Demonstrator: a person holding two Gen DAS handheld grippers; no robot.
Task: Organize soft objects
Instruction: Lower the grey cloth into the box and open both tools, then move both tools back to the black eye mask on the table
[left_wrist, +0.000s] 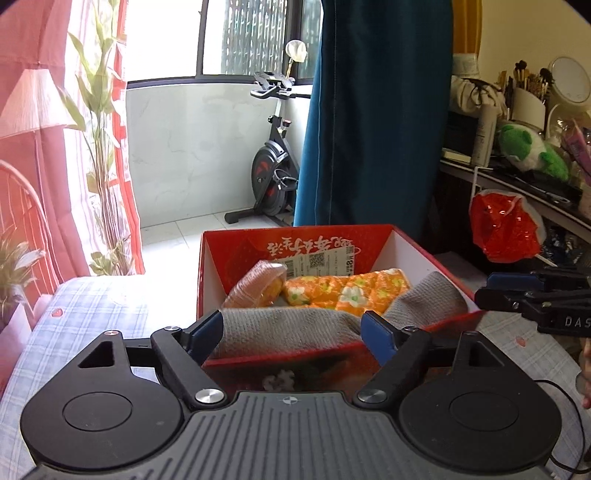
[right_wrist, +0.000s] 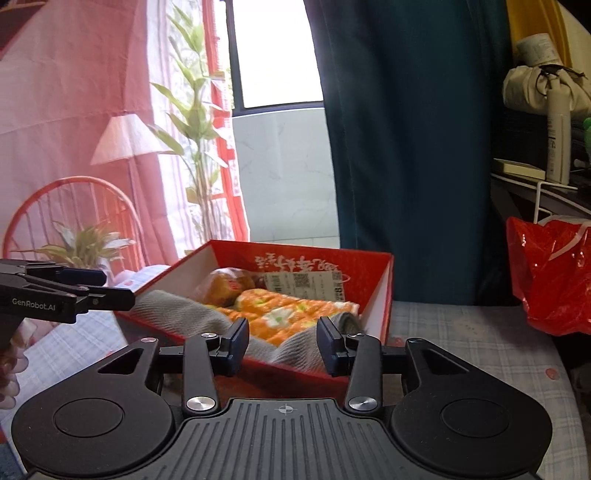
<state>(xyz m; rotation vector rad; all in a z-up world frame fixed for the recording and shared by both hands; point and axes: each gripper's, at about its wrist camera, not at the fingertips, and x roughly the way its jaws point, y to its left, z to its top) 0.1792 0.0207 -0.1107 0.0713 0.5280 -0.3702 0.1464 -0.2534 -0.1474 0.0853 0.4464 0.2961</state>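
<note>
A red cardboard box (left_wrist: 218, 266) (right_wrist: 376, 306) stands on the checked bedspread. Inside lie a grey knitted cloth (left_wrist: 295, 326) (right_wrist: 177, 308), an orange flowered cloth (left_wrist: 343, 288) (right_wrist: 284, 314) and a wrapped orange roll (left_wrist: 258, 284) (right_wrist: 225, 282). My left gripper (left_wrist: 293, 332) is open at the box's near rim, with the grey cloth showing between its fingers. My right gripper (right_wrist: 282, 345) is open at the box's near corner, over the grey cloth's edge. The right gripper also shows in the left wrist view (left_wrist: 517, 295), and the left gripper in the right wrist view (right_wrist: 92, 291).
A red plastic bag (left_wrist: 506, 229) (right_wrist: 550, 273) hangs by a cluttered shelf at the right, with a green plush toy (left_wrist: 532, 147). A teal curtain (left_wrist: 373, 110) hangs behind the box. An exercise bike (left_wrist: 273, 166), tall plants (left_wrist: 99, 147) and a red chair (right_wrist: 74, 210) stand beyond the bed.
</note>
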